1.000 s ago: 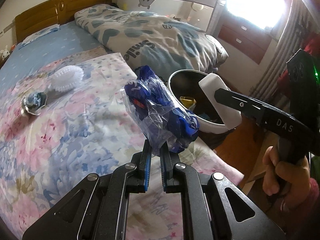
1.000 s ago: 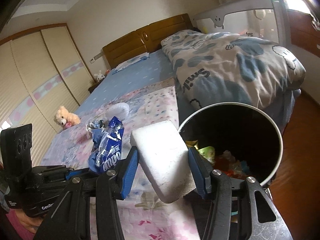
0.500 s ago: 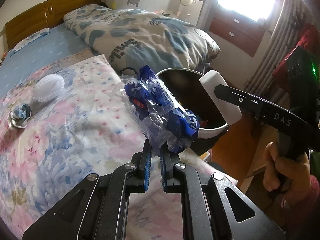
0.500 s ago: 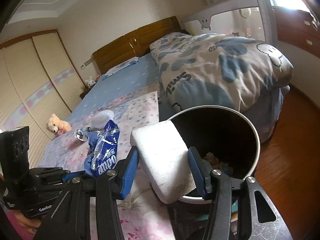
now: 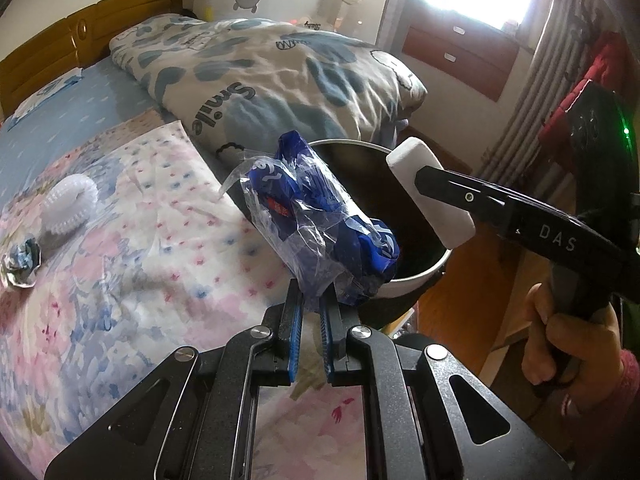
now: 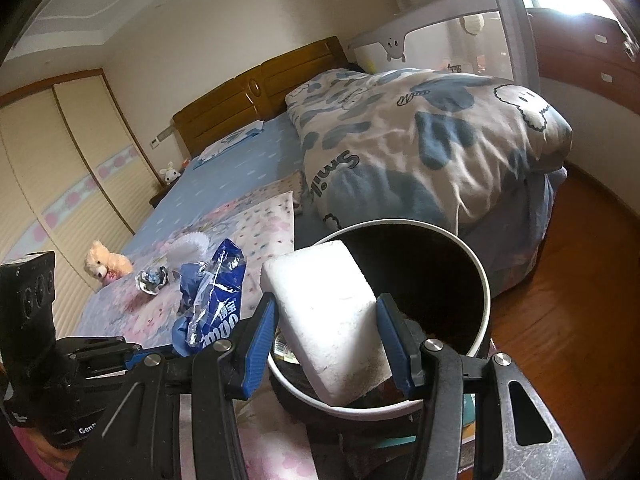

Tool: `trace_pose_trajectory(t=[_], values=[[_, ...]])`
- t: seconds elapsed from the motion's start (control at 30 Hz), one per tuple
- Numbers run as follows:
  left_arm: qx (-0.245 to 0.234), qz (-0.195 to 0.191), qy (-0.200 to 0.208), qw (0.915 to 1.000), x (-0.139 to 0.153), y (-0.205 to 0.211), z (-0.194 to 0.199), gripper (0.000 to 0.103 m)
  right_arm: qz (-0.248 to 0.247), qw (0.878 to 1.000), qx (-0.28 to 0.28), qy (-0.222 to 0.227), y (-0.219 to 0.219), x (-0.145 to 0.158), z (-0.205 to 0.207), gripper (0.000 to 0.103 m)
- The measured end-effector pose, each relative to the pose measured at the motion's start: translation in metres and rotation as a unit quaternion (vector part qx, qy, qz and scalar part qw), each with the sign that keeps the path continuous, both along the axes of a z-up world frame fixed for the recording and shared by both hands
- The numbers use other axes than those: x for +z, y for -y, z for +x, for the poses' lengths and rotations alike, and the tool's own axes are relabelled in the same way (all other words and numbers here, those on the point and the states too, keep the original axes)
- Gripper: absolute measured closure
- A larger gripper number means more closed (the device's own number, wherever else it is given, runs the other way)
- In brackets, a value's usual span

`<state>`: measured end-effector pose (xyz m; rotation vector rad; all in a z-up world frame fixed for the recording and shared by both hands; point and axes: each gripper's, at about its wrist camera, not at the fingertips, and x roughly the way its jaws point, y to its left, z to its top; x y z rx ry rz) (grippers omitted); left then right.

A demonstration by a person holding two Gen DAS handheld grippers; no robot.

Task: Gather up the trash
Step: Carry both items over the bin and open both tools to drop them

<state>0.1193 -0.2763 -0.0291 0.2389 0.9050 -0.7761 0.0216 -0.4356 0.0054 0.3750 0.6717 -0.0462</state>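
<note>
My left gripper (image 5: 311, 304) is shut on a crumpled blue and clear plastic wrapper (image 5: 316, 220) and holds it over the near rim of the round black trash bin (image 5: 416, 276) beside the bed. My right gripper (image 6: 326, 320) is shut on a white foam block (image 6: 324, 320) held over the bin's opening (image 6: 484, 280). The wrapper also shows in the right wrist view (image 6: 216, 300), and the foam block in the left wrist view (image 5: 428, 196). A crumpled foil scrap (image 5: 20, 262) and a white spiky ring (image 5: 70, 204) lie on the floral sheet.
A folded blue and white duvet (image 5: 260, 76) lies on the bed behind the bin. A wooden headboard (image 6: 256, 92) is at the back. A teddy bear (image 6: 106, 266) sits at the bed's left. Wooden floor (image 6: 580, 280) lies right of the bin.
Both grippers have moved closer to the bin, so the wrapper and the foam block are now above its opening. Both stay shut on their loads.
</note>
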Motion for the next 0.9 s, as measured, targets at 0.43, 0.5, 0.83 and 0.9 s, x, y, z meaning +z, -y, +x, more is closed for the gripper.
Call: trace_pose_trajectory(t=[0.43, 0.5, 0.83, 0.9], values=[[-0.012, 0.008, 0.001, 0.9999, 0.000, 0.023, 0.006, 0.095, 0.008, 1.000, -0.011, -0.001, 0.015, -0.001, 0.007, 0.052], [-0.014, 0.010, -0.002, 0.9998, -0.001, 0.028, 0.007, 0.095, 0.012, 1.000, -0.013, -0.004, 0.019, -0.003, 0.009, 0.052], [-0.020, 0.019, -0.008, 0.9996, -0.007, 0.043, 0.013, 0.095, 0.022, 0.999, -0.021, -0.016, 0.031, -0.012, 0.016, 0.052], [-0.021, 0.021, -0.007, 0.9995, -0.008, 0.045, 0.014, 0.095, 0.021, 0.999, -0.021, -0.018, 0.032, -0.013, 0.017, 0.052]])
